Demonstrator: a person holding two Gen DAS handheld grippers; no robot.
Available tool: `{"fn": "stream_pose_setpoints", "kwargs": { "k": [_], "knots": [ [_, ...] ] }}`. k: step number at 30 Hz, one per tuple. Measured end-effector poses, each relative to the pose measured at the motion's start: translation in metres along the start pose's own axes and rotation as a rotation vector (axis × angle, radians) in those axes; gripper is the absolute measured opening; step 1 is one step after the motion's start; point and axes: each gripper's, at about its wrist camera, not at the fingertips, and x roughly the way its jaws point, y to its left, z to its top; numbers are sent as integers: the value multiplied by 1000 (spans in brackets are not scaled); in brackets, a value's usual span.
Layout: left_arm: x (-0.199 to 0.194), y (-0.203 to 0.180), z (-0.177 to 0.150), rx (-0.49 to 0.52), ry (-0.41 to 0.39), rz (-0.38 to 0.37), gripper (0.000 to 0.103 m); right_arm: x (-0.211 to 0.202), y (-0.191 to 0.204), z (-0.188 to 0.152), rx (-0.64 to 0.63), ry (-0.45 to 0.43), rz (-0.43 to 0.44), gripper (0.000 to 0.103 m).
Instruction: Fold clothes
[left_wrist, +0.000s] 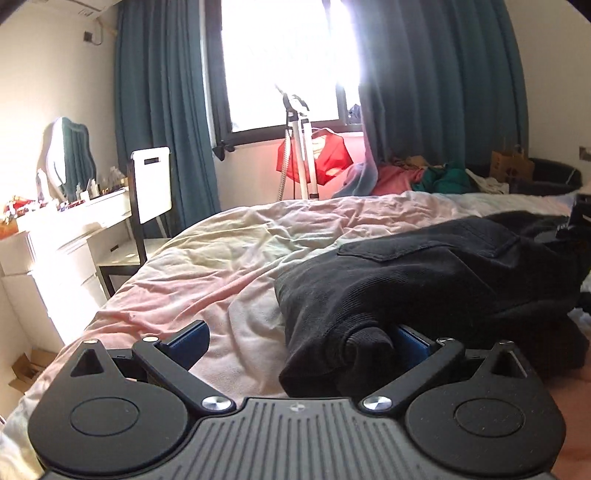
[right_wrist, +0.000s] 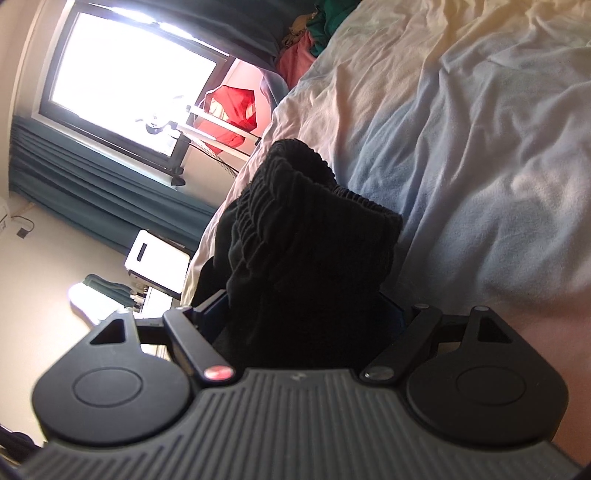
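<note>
Rumpled pale bedsheet (left_wrist: 229, 258) is spreading ahead of and beneath the fingers. Teal curtains (left_wrist: 162, 110) are hanging either side of a glaring window (left_wrist: 284, 62) far ahead. A tripod (left_wrist: 303, 147) is standing before a red bag (left_wrist: 328, 155). Off left, a white dresser (left_wrist: 66, 236) and mirror (left_wrist: 70, 155) are catching light.

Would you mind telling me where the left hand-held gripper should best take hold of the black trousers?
Probably the rolled hem end of the black trousers, approached from the near edge of the bed. It bunches up between the open left hand-held gripper fingers, offering a thick fold.
</note>
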Motion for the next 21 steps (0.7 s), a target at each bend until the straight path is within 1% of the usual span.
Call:
{"fn": "stream_pose_setpoints", "kwargs": {
  "k": [2, 3, 5, 8, 9, 10, 11, 12, 15, 17, 18, 19, 21],
  "knots": [
    [-15, 8, -7, -43, -18, 19, 103, -3, 4, 0, -40, -22, 25, 67],
    [-16, 9, -7, -69, -24, 30, 103, -8, 7, 1, -53, -31, 53, 58],
    [-15, 21, -8, -162, 0, 25, 103, -18, 19, 3, -87, -39, 113, 56],
    [-12, 41, -11, -307, 53, 3, 103, -22, 28, -2, -165, -19, 71, 56],
    [-10, 46, -14, -351, 77, -13, 103, -19, 23, -5, -161, 4, 31, 57],
    [-8, 50, -17, -387, 100, -22, 103, -16, 18, -7, -157, 26, -8, 60],
    [-7, 52, -20, -413, 119, -27, 103, -14, 12, -9, -151, 42, -30, 62],
    [-6, 54, -23, -437, 137, -32, 103, -14, 8, -10, -141, 48, -26, 63],
    [-3, 58, -22, -444, 146, -30, 103, -15, 2, -12, -131, 62, -28, 72],
    [-1, 60, -20, -449, 152, -29, 103, -15, 8, -15, -172, 49, -78, 82],
    [0, 62, -20, -457, 158, -31, 103, -15, 11, -16, -192, 43, -101, 88],
    [1, 63, -20, -465, 163, -32, 103, -15, 13, -17, -208, 42, -108, 87],
    [2, 65, -21, -479, 172, -33, 103, -14, 11, -18, -201, 53, -104, 88]
  ]
}}
